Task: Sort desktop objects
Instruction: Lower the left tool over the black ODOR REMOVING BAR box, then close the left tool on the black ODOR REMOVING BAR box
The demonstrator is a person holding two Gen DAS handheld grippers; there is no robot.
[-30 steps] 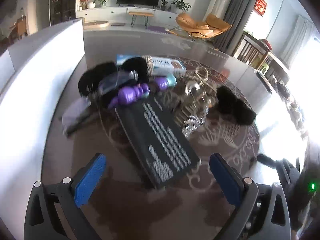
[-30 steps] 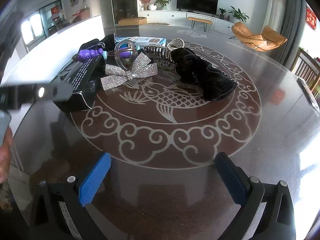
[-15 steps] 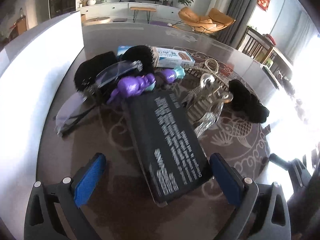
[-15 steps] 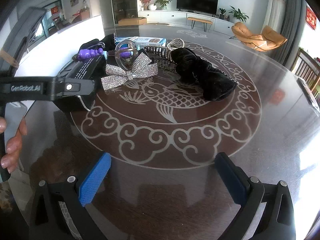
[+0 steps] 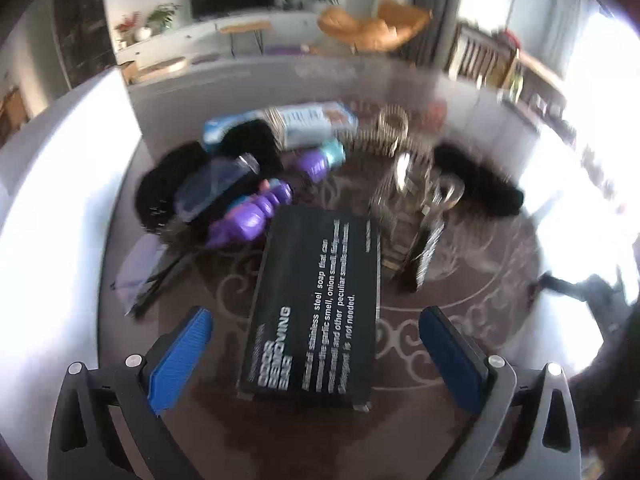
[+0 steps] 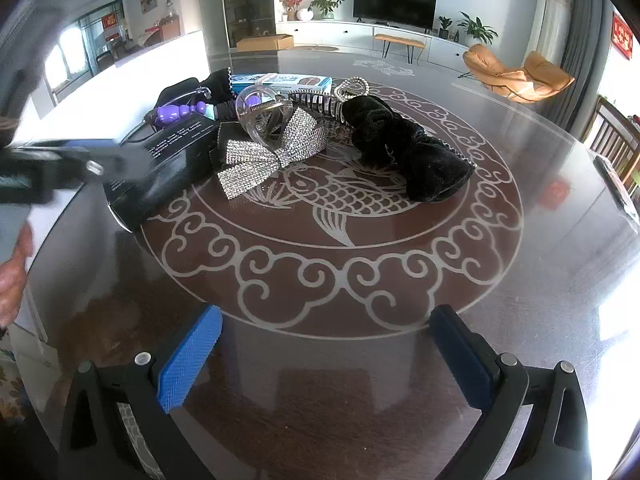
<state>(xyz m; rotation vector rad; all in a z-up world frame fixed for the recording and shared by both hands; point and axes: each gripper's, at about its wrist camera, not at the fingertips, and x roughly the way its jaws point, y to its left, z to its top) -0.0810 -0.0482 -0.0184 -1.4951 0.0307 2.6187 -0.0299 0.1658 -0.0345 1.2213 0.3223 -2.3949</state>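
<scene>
Black cardboard fills the space ahead of your left gripper (image 5: 316, 356): the long soap box (image 5: 316, 312), white lettering up, lies flat on the glass-topped table (image 6: 520, 280) between the two blue pads (image 5: 182, 354), which stand spread wide and touch neither of its sides. From the left wrist camera, a purple ridged toy (image 5: 250, 216) sits at 11 o'clock of the box, touching its far corner, with a pair of dark-lensed glasses (image 5: 212, 186) resting on black fabric just beyond it. A blue-and-white carton (image 5: 304, 124) lies at 12 o'clock, further back. At 1 o'clock, the rhinestone bow (image 5: 416, 236) stands just beside the box's far right edge, blurred by motion.

Your right gripper (image 6: 324, 360) hangs over bare tabletop, its pads equally parted and holding nothing. From its camera the same box (image 6: 160, 168) lies at 10 o'clock, with the bow (image 6: 272, 152) against its right end and a clear plastic ring piece (image 6: 260, 116) resting on top of the bow. A black velvet scrunchie (image 6: 408, 148) sits at 1 o'clock, close beside a toothed hair comb (image 6: 316, 102). Your left hand (image 6: 14, 272) shows at the frame's 9 o'clock edge, below the blurred body of the other tool.
</scene>
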